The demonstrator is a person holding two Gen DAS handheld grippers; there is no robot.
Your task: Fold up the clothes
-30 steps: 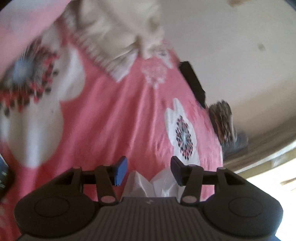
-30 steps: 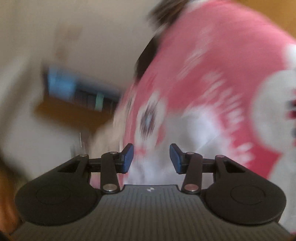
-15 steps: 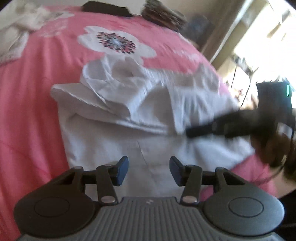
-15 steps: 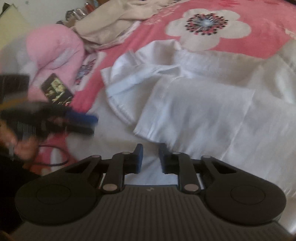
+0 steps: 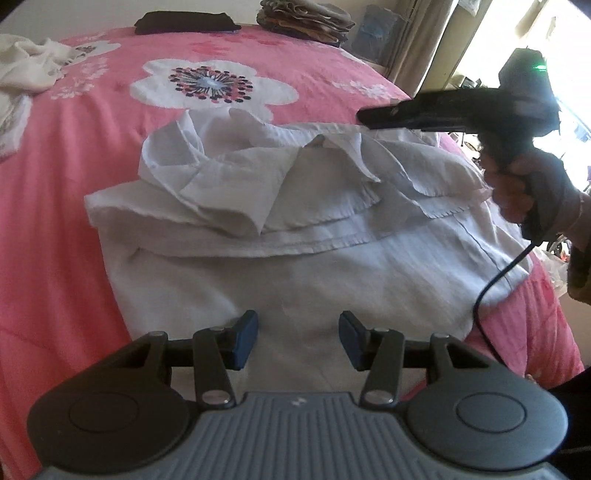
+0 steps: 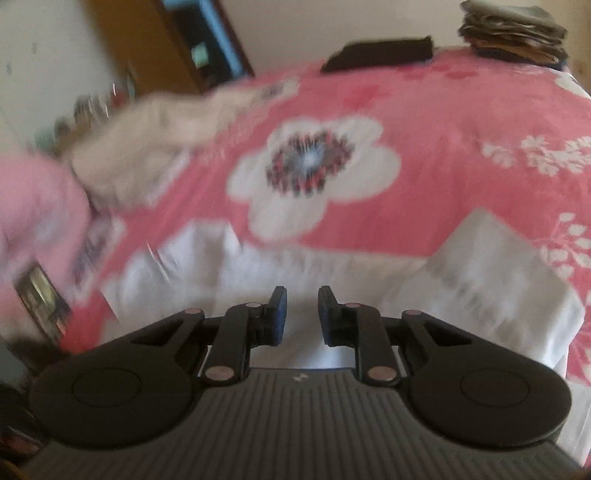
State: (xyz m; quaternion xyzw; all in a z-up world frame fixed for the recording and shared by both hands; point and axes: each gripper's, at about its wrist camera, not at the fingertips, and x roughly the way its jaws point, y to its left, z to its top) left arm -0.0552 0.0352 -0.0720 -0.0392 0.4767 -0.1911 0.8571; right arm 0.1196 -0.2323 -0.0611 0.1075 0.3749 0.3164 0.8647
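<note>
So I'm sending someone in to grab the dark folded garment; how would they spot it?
Start from the pink flowered bedspread and look to its far edge by the wall. The black folded garment lies flat there, left of a brownish stack of folded clothes. It is the only black item.

White shirt, half gathered, on the pink bedspread

A white garment [image 5: 295, 266] lies across the middle of the left wrist frame. Its lower part spreads flat and smooth; its upper part is rumpled into loose overlapping folds with stitched hems showing. In the right wrist frame it fills the blurred lower centre.
</note>
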